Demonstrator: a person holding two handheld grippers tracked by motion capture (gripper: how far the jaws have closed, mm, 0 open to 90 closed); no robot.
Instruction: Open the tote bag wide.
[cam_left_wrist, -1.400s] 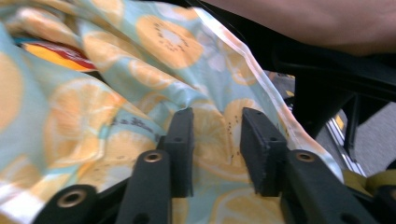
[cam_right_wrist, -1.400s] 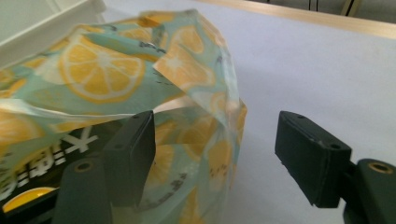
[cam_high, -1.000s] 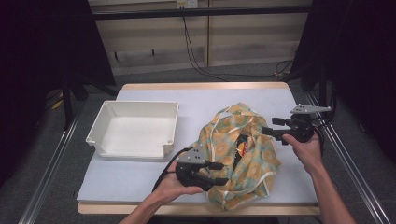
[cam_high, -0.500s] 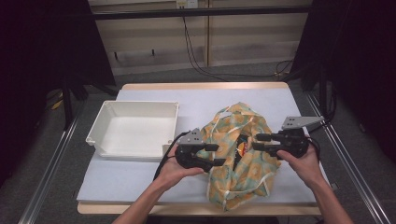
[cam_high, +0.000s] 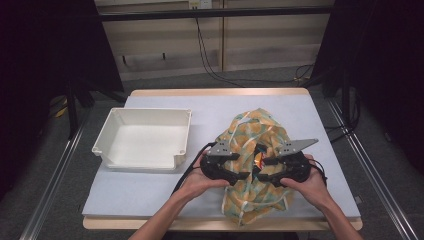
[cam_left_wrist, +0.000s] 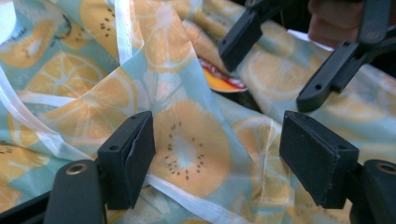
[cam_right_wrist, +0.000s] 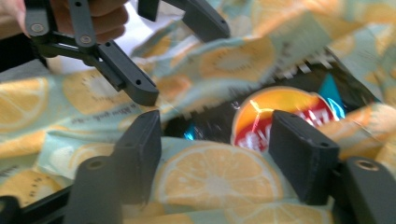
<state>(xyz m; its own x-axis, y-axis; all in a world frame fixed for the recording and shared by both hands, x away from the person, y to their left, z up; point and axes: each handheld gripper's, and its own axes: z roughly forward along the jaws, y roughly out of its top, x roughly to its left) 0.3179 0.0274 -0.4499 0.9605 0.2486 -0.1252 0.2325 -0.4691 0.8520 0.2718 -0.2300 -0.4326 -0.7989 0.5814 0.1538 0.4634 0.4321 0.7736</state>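
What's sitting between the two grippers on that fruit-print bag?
In the high view, the bag's dark opening lies between the left gripper and right gripper; the right gripper view shows an orange-and-red packet inside.

No readable text, faint small print on fruit-patterned bag (cam_right_wrist: 100, 116), packet (cam_right_wrist: 275, 116) lettering blurred

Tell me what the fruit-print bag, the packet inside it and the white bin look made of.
Fruit-print bag: thin, glossy plastic-like sheet, judging by sharp creases, sheen and translucent white strips; coated fabric is possible. Packet in its opening: shiny printed foil or film, given the bright glare. White bin: rigid moulded plastic, matte, with smooth walls and a rolled rim.
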